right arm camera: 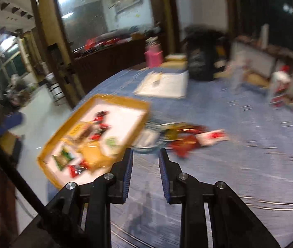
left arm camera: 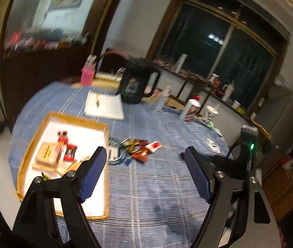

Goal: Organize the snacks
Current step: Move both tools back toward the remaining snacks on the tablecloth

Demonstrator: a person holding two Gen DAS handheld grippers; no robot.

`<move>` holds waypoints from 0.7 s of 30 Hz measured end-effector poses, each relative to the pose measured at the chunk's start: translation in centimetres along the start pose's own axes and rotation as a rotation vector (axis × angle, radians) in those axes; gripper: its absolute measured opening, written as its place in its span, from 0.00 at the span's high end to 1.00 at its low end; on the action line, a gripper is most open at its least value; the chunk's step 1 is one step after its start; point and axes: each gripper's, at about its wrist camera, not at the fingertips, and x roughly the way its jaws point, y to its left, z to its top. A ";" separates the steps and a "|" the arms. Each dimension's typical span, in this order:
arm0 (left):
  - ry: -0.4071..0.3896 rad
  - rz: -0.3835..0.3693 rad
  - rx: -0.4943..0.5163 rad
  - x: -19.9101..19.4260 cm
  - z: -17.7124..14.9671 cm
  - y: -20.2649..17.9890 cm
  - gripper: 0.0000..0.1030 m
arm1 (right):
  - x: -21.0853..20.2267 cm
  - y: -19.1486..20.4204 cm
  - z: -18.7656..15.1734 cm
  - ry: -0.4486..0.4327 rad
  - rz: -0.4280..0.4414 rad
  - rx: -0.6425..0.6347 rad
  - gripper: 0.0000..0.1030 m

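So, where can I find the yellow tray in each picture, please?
Left wrist view: the yellow tray is at lower left, partly behind the left finger of the tool.
Right wrist view: the yellow tray is left of centre, above the tool, blurred.
Shared landmark: the loose snack packets lie on the blue tablecloth just right of the tray.

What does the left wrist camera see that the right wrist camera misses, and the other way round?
Only the left wrist view shows the other hand-held gripper's body with a green light, at its right edge. Only the right wrist view shows the pale floor and the cluttered room beyond it on the left. Both show the yellow-rimmed tray holding snack packets, the loose snack packets beside it on the blue checked tablecloth, the white notepad and the pink container. Neither hand-held gripper holds anything.
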 end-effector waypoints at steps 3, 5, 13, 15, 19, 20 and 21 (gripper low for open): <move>-0.048 -0.001 0.087 -2.8 1.2 -4.1 0.24 | -6.5 -3.9 1.4 -0.090 -0.139 0.002 0.75; -0.083 0.000 0.127 -4.6 2.3 -6.3 0.24 | -11.4 -5.7 2.8 -0.159 -0.247 -0.022 0.75; -0.166 0.134 0.331 -8.9 8.8 -11.7 0.23 | -29.1 -12.0 10.7 -0.324 -0.705 0.023 0.75; -0.168 0.154 0.344 -8.9 9.7 -11.5 0.22 | -31.8 -13.5 12.7 -0.338 -0.805 0.074 0.75; -0.144 0.130 0.308 -6.9 9.2 -9.4 0.20 | -31.3 -14.8 13.3 -0.317 -0.818 0.126 0.68; -0.129 0.122 0.293 -6.2 8.7 -8.9 0.20 | -29.4 -14.7 12.8 -0.290 -0.790 0.124 0.66; -0.092 0.109 0.267 -4.5 8.1 -7.8 0.20 | -27.5 -14.6 12.6 -0.262 -0.773 0.105 0.65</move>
